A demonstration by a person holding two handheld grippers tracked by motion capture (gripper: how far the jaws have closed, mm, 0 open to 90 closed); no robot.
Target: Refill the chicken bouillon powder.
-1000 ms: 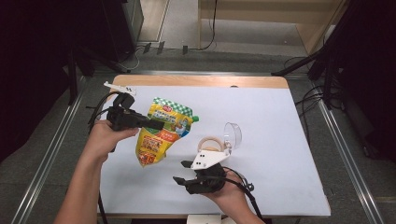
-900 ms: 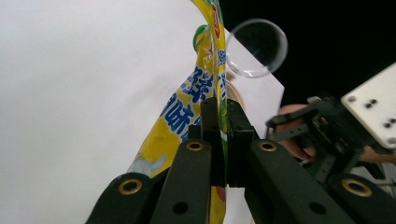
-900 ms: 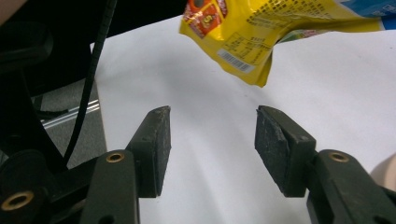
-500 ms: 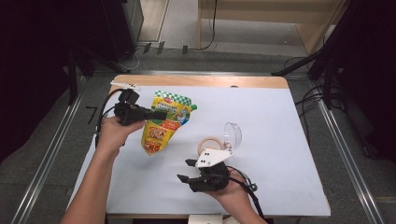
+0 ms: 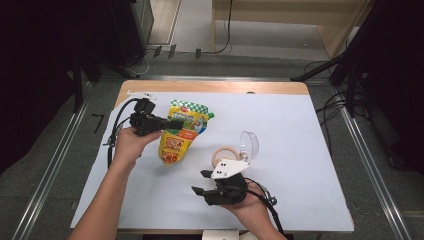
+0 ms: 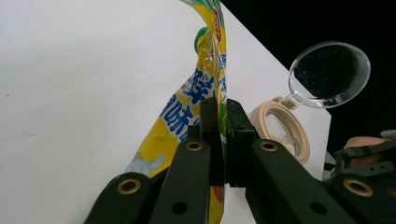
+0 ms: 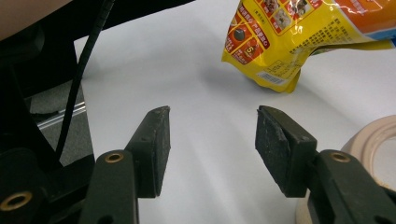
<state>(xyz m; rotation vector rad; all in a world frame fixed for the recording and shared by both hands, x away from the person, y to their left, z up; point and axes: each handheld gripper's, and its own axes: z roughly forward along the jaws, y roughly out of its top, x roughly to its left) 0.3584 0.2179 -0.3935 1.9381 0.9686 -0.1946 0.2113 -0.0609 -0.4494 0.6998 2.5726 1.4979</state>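
- The left gripper [image 5: 172, 123] has carried the pouch [image 5: 179, 137] away from the person, toward the far left part of the surface [image 5: 300, 150], and has come down a little; the pouch's lower end now looks to rest on the surface.
- Its jaws are clenched on the pouch's side edge; in the left gripper view the film [image 6: 205, 88] is pinched flat between the 2 pads.
- My read: the pouch is being moved or set down, and letting go is what remains.
- The right gripper [image 5: 202, 182] has kept its place near the front edge; its jaws stand apart and released, with nothing between them [image 7: 210, 135].
- A beige ring [image 5: 226, 155] with a clear hinged lid [image 5: 248, 145] lies just beyond the right gripper, well right of the pouch.
- Nothing stands in the pouch's way; the ring sits apart from it.
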